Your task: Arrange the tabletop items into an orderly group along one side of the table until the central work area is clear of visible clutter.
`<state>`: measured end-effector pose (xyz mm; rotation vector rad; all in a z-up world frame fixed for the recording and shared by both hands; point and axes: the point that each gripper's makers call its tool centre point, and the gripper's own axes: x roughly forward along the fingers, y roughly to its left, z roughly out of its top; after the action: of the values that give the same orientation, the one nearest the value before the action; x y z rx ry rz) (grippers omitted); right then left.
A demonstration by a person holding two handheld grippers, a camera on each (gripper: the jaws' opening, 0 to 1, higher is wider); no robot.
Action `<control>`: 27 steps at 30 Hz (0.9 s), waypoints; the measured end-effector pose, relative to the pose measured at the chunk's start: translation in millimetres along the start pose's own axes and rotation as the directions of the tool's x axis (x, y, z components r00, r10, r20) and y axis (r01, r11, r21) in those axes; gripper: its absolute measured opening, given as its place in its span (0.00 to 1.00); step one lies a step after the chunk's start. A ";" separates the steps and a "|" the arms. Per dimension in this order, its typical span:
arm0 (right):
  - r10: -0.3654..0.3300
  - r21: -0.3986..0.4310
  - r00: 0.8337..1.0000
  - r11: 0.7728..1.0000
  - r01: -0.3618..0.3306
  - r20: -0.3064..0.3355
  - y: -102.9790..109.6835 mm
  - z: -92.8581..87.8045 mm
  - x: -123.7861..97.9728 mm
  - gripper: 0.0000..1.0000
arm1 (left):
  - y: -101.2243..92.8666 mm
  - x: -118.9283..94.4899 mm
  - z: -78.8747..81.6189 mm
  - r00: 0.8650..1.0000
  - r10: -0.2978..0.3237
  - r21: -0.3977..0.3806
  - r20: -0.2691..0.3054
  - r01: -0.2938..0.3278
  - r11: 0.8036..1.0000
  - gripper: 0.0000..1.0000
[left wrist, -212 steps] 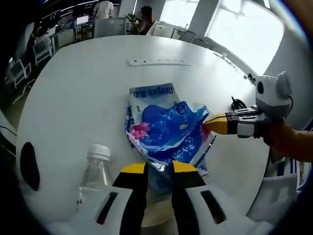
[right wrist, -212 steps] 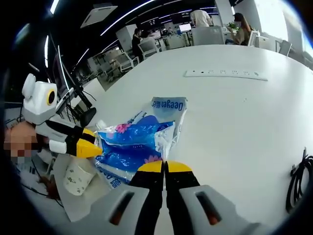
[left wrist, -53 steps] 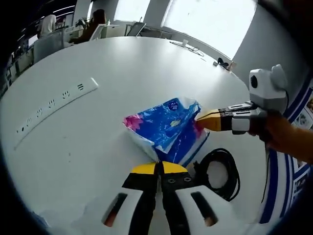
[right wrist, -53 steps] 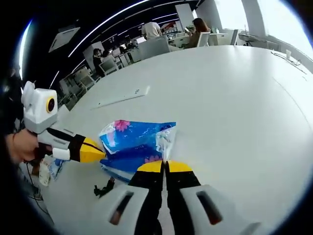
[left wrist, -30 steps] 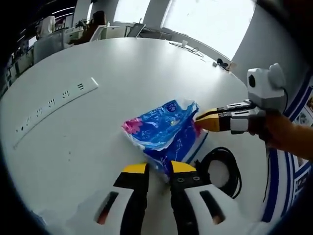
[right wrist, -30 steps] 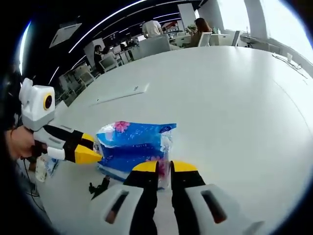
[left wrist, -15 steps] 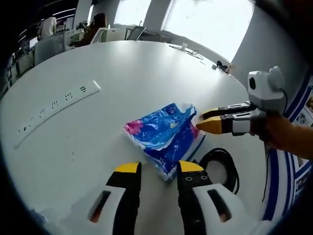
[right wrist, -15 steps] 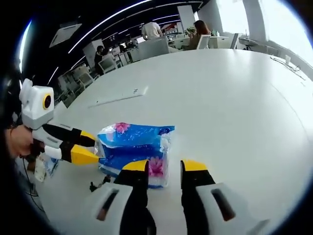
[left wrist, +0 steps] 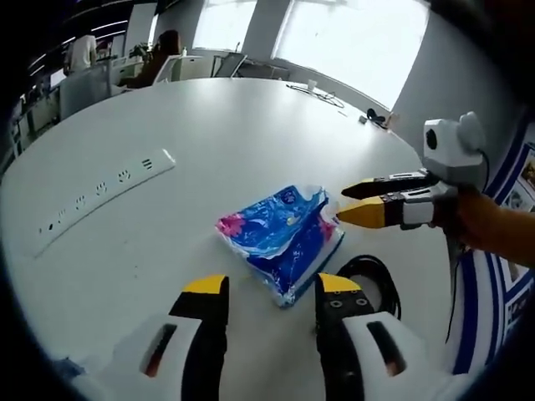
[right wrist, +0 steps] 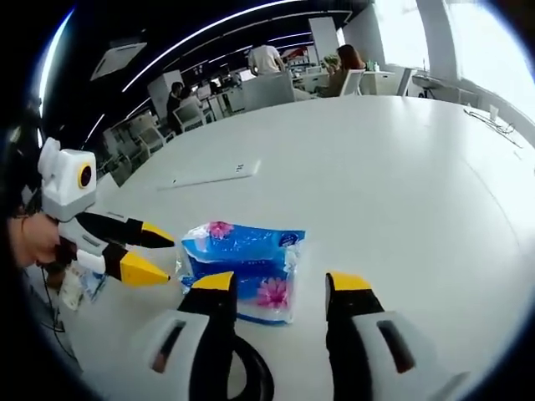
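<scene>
1. Both grippers sit wide apart with nothing in them. The left gripper (left wrist: 272, 288) has its yellow-tipped jaws spread either side of the tissue pack (left wrist: 280, 236), clear of it.
2. Same story in the right gripper view: the right gripper (right wrist: 284, 284) is spread open, and the pack (right wrist: 244, 267) lies on the table (right wrist: 401, 184) just ahead of its jaws, partly tucked behind the left jaw tip.
3. The pack is blue plastic with pink flowers, a bit crumpled, lying flat on the white round table, close to the near edge.
4. In the left gripper view the right gripper (left wrist: 361, 201) comes in from the right with a hand (left wrist: 489, 234) on it, tips parted and just beside the pack's corner, not touching.
5. In the right gripper view the left gripper (right wrist: 146, 252) pokes in from the left, also parted, tips just short of the pack.
6. A coiled black cable (left wrist: 376, 280) lies right beside the pack, near the table edge.
7. A white power strip (left wrist: 100, 200) sits well apart, further in on the table.
8. People and chairs (right wrist: 276, 79) in the background.
</scene>
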<state>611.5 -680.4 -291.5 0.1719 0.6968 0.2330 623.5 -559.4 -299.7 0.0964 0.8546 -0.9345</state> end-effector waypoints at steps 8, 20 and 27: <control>0.014 -0.005 1.000 1.000 -0.014 0.011 7.6 8.1 -7.9 0.47 | -0.5 -11.7 1.5 1.000 -0.003 0.011 0.003 0.003 1.000 0.48; 0.047 -0.030 0.998 0.999 -0.046 0.029 25.4 19.7 -25.1 0.52 | -0.2 -45.8 6.3 0.999 0.012 0.016 0.037 -0.013 1.000 0.53; 0.070 -0.046 0.997 0.997 -0.069 0.038 38.9 25.4 -32.6 0.52 | 4.0 -70.4 4.0 0.998 0.033 0.007 0.058 -0.034 0.999 0.54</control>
<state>597.9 -653.8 -243.2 0.1576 0.6468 0.3109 607.7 -511.7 -250.1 0.0902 0.7936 -0.9055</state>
